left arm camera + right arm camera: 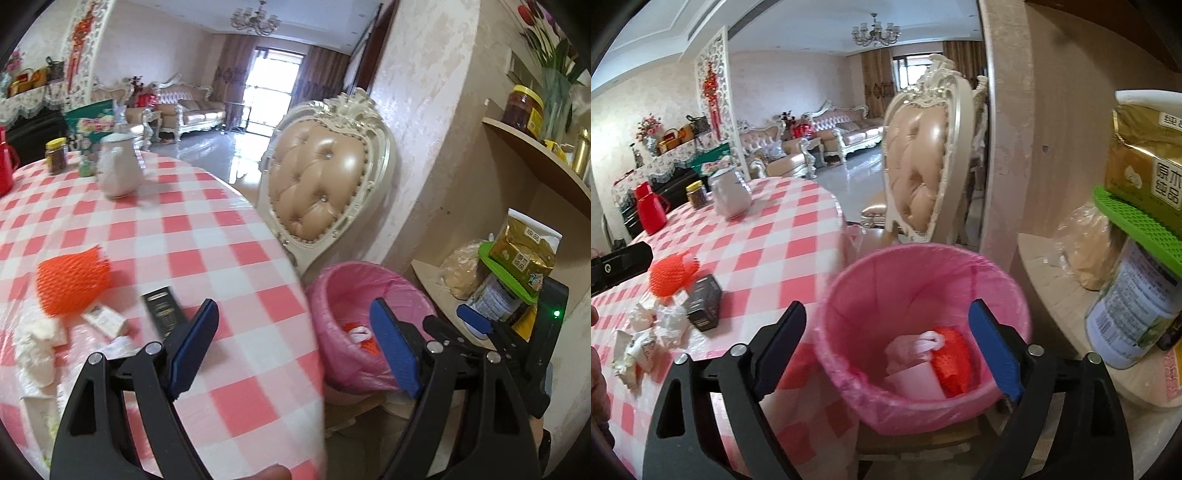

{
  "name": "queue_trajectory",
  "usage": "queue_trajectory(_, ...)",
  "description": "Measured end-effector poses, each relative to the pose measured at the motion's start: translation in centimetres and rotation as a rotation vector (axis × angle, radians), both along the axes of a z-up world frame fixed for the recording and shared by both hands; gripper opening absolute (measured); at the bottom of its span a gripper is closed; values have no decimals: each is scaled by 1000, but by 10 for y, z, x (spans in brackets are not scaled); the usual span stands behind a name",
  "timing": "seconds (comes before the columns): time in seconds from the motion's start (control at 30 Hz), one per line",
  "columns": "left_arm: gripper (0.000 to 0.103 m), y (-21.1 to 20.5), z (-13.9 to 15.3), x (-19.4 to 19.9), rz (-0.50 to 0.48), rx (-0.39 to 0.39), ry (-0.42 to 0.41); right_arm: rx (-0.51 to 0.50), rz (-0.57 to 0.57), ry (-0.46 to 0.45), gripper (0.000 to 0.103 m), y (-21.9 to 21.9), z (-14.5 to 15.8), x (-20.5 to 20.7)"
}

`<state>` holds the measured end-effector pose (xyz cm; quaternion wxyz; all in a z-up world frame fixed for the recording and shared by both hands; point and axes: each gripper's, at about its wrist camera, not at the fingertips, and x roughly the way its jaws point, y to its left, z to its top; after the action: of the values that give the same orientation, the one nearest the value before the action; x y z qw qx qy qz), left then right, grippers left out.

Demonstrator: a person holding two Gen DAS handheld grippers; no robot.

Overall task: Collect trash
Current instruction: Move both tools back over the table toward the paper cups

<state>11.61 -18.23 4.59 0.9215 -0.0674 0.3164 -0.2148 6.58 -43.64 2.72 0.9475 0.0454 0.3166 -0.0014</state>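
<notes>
Progress looks partial: pink-lined bin point(923, 325) already holds a few pieces, namely a red-orange mesh wad point(951, 360), something pale pink, and a white handled scrap point(929, 341), so some trash is in. Bin sits off the table point(783, 236) edge, between it and the padded chair point(919, 166), with the low shelf on its other side. Right gripper point(888, 350) hangs over the bin mouth, jaws wide apart, nothing between the pads; I'd judge a drop is finished. Left gripper point(291, 350) straddles the table edge next to the bin, jaws also spread, empty. Still left on the table, further from the bin than the left gripper: orange foam net point(72, 284), black carton point(164, 314), small printed box point(105, 319), crumpled white tissue point(38, 343) and some torn wrappers point(631, 350), all clustered close together, some touching. Exact count is hard, left view is blurred. Jug, jar, red flask at the far side of the table from the bin look like keepers, not trash. Remaining pieces are light and crushable; net and tissue should squash under the pads, carton is rigid.
</notes>
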Motion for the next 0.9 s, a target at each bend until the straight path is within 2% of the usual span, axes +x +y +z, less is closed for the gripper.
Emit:
queue_trajectory(0.3,81,60,-2,-22,122,12,-10,6,61,3,84,36,1,-8)
queue_trajectory(0.5,81,99,-10,-40,213,47,-8,4,101,17,84,61,-3,-8)
queue_trajectory(0.9,81,160,-40,-67,346,80,62,1,177,57,85,100,-17,-9)
